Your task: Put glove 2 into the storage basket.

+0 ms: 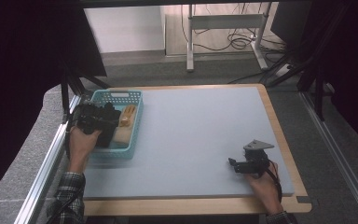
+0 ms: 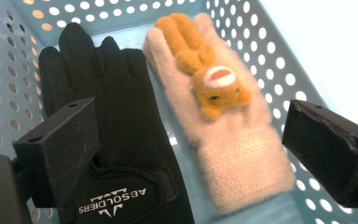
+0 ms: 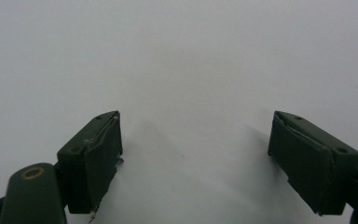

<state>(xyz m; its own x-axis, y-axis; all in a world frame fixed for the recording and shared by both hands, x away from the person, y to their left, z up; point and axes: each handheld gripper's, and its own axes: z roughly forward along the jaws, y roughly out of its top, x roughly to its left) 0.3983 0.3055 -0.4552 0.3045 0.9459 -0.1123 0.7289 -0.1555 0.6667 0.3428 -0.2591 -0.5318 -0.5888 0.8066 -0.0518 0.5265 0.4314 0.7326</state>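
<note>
High view: the left hand-held gripper is held over the teal basket at the left edge of the bench; the right hand-held gripper is rested on the bench, well apart
Left gripper view: jaws are spread with nothing pinched; a black glove and a cream glove bearing an orange plush animal are laid side by side in the basket
Right gripper view: jaws are spread over the bare bench surface

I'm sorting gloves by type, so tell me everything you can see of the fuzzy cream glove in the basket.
The cream glove looks like fluffy knit, with a ribbed cuff and an orange plush animal on its back. It lies flat in the turquoise perforated basket, fingers towards the far wall, edge against the black glove. The left gripper hovers open above it.
</note>
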